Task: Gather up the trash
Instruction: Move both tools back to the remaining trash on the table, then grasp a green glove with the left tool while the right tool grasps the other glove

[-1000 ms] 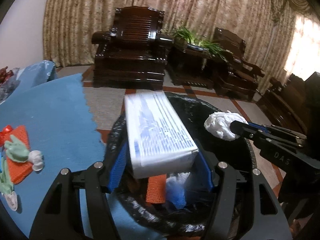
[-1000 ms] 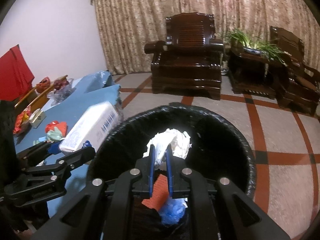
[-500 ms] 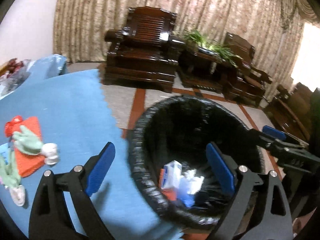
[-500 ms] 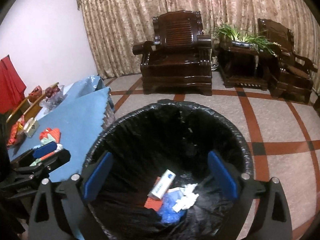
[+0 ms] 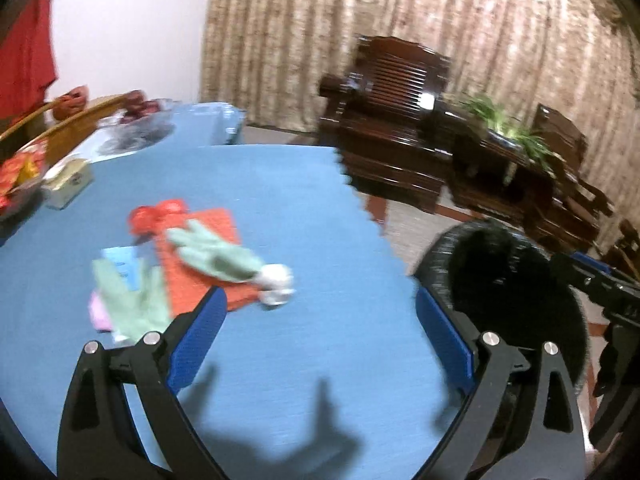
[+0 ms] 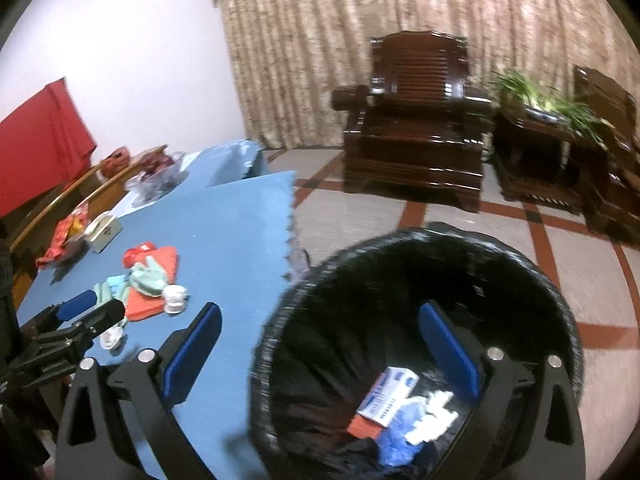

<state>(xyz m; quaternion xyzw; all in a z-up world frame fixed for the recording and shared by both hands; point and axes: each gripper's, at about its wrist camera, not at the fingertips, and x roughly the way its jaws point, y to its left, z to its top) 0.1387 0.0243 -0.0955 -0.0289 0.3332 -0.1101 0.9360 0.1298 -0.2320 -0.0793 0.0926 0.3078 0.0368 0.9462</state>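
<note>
A black-lined trash bin stands beside the blue table; it also shows in the left wrist view. In it lie a white box, crumpled white tissue and blue and orange scraps. My left gripper is open and empty over the table. Ahead of it lie green gloves, an orange cloth and a white wad. My right gripper is open and empty at the bin's left rim.
A small pale box, red packets and a fruit bag sit at the table's far left. Dark wooden armchairs and a plant stand stand on the tiled floor behind the bin.
Both grippers opened and dropped the white box and the tissue wad into the bin. Both have since swung left, the left one from over the bin to over the table.
</note>
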